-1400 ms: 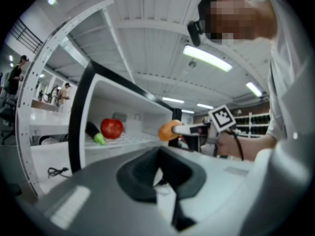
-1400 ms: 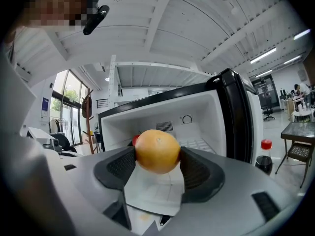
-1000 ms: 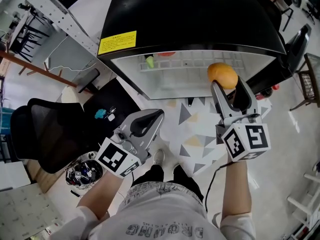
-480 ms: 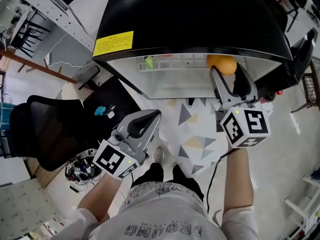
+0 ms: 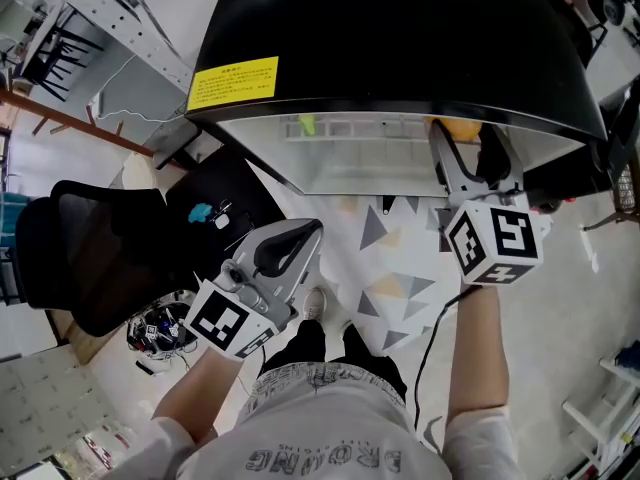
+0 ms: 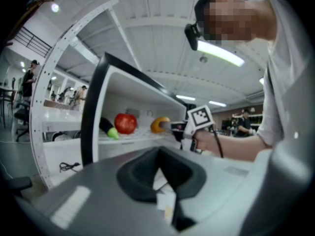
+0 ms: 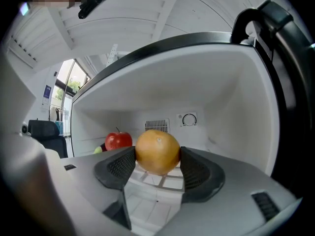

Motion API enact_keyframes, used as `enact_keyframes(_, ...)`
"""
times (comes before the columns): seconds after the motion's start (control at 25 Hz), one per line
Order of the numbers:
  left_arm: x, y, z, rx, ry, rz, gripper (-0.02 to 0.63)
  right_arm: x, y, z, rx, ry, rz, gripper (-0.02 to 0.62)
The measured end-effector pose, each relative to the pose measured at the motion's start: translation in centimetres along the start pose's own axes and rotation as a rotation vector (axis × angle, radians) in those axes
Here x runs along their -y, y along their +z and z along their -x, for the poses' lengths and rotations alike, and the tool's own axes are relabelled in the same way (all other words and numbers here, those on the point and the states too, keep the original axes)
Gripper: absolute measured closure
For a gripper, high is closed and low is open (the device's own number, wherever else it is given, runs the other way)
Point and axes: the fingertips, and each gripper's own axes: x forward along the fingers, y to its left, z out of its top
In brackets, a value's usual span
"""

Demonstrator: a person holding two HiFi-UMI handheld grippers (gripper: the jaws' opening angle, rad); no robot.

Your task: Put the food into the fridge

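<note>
The fridge (image 5: 400,48) at twelve o'clock is now entered further by the right gripper (image 5: 472,163), its jaws clamped on the orange (image 7: 157,151) above the shelf; release is judged near. The left gripper (image 5: 290,246), at seven o'clock, is kept closed and empty.

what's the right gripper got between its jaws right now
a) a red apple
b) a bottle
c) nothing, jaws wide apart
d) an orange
d: in the right gripper view, the right gripper has both jaws pressed against the sides of the orange, while the red apple sits untouched farther back in the fridge.
</note>
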Motion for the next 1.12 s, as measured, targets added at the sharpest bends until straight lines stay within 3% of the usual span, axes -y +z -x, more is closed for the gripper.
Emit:
enact_keyframes(0.76, -0.9, -0.7, 0.4, -0.012, 0.006, 0.014, 0.598, -0.8, -0.5, -1.3, -0.027, -0.061, 0.204, 0.31)
enact_keyframes(1.12, -0.4, -0.8, 0.5, -0.014, -0.002, 0.017, 0.598, -0.6, -1.1, -0.9, -0.04, -0.082, 0.2, 0.31)
